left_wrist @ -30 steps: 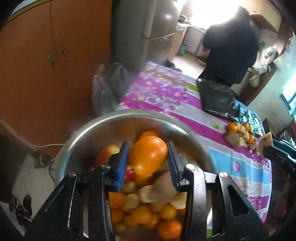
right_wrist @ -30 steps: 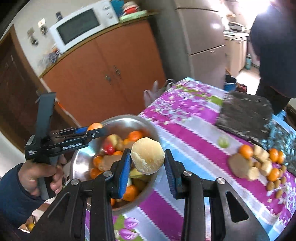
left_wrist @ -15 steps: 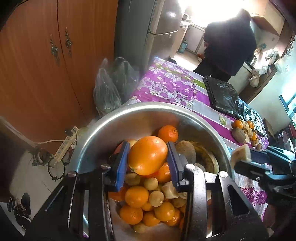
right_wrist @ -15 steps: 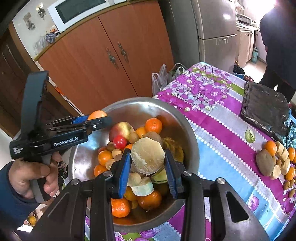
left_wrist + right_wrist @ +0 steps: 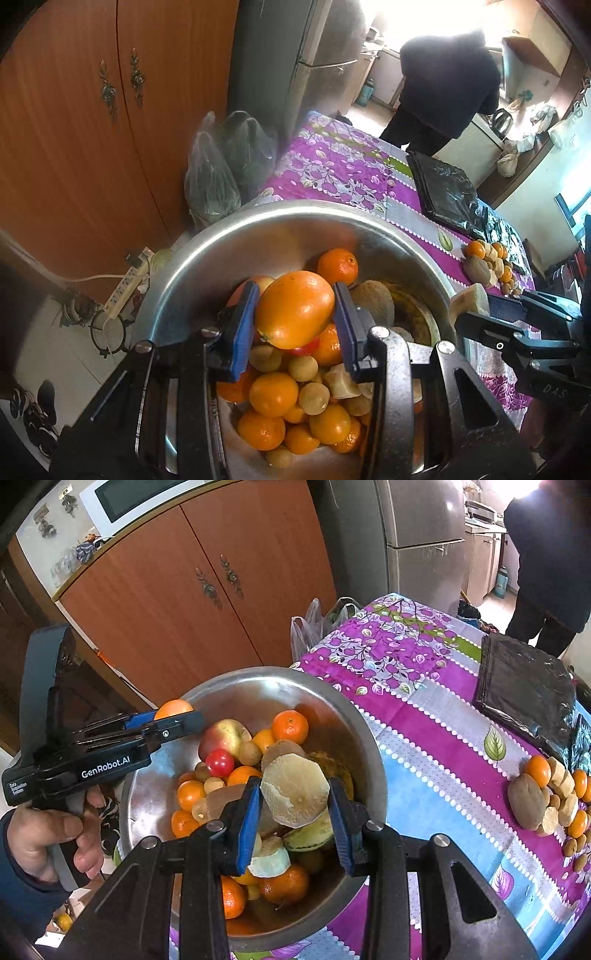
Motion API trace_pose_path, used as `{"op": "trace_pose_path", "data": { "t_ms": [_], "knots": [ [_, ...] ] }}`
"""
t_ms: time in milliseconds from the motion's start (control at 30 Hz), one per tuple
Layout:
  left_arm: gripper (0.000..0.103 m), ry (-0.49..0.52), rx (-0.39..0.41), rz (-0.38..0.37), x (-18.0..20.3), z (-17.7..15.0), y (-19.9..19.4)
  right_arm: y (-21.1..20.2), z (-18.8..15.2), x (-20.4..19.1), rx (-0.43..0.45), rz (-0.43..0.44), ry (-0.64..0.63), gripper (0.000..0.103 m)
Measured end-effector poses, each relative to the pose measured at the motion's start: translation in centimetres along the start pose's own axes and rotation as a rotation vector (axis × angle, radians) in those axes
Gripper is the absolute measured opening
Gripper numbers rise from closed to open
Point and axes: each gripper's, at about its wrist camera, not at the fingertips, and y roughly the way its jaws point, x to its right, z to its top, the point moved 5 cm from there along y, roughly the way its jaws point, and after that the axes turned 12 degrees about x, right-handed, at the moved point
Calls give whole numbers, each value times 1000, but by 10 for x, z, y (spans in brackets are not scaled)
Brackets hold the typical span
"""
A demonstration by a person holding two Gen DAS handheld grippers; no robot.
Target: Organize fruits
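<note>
Left gripper [image 5: 295,317] jaws clench an orange [image 5: 293,308] above the steel bowl [image 5: 343,716]; right gripper [image 5: 295,812] jaws grip a peeled pale fruit [image 5: 295,790] over the bowl's 3 o'clock side on the desk [image 5: 436,738].

far left: wooden cupboard doors [image 5: 207,602] with ornate metal handles [image 5: 221,579], a white microwave [image 5: 136,496] on top. beside them, a steel fridge [image 5: 417,539]. clear plastic bags [image 5: 221,170] just off the table's far edge. black plastic sheet [image 5: 524,686] on the purple floral tablecloth [image 5: 399,653]. power strip [image 5: 129,280] on the floor, near left. person in dark clothes [image 5: 447,88], far right.
</note>
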Motion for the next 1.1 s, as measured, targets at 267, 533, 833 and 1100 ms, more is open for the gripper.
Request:
{"op": "trace_pose_path", "data": {
  "t_ms": [267, 533, 833, 1100],
  "knots": [
    [40, 3, -6, 1, -1, -2, 0, 6, 1, 3, -6, -4, 8, 39],
    [40, 1, -16, 8, -1, -5, 2, 15, 0, 5, -19, -8, 13, 39],
    [44, 1, -48, 30, -6, -11, 12, 32, -3, 9, -47, -13, 7, 40],
    [62, 0, -52, 40, -4, -10, 8, 8, 18, 12, 75, -25, 20, 41]
  ]
}}
